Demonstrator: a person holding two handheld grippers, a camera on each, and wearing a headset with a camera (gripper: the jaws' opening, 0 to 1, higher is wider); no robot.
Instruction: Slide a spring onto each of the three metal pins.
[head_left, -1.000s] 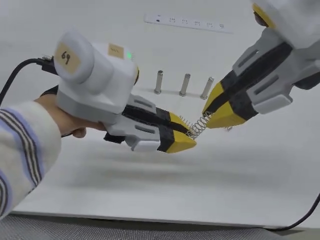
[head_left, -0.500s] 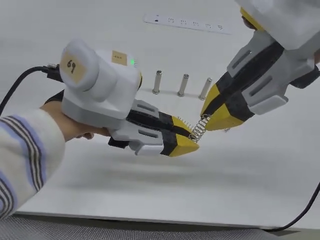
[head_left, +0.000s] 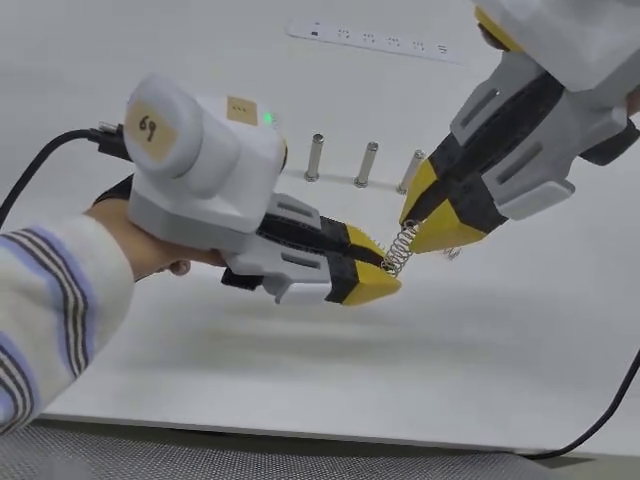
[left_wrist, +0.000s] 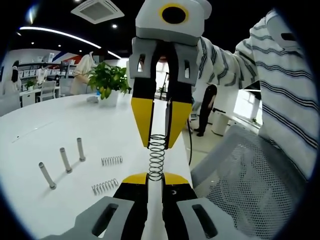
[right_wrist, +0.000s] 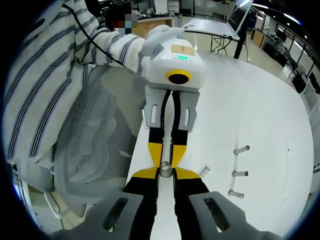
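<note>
Spring held in air above desk, spanning gap between both tools, tilted, lower end toward left tool. Left tool jaws narrow, nipping that end. Right tool jaws narrow, clamped on upper end. Tool tips near each other, not touching. Three pins stand upright in row on desk beyond tools, all bare. Left gripper view: two spare springs lie flat on desk near pins, apart from each other. Striped sleeve behind left tool.
</note>
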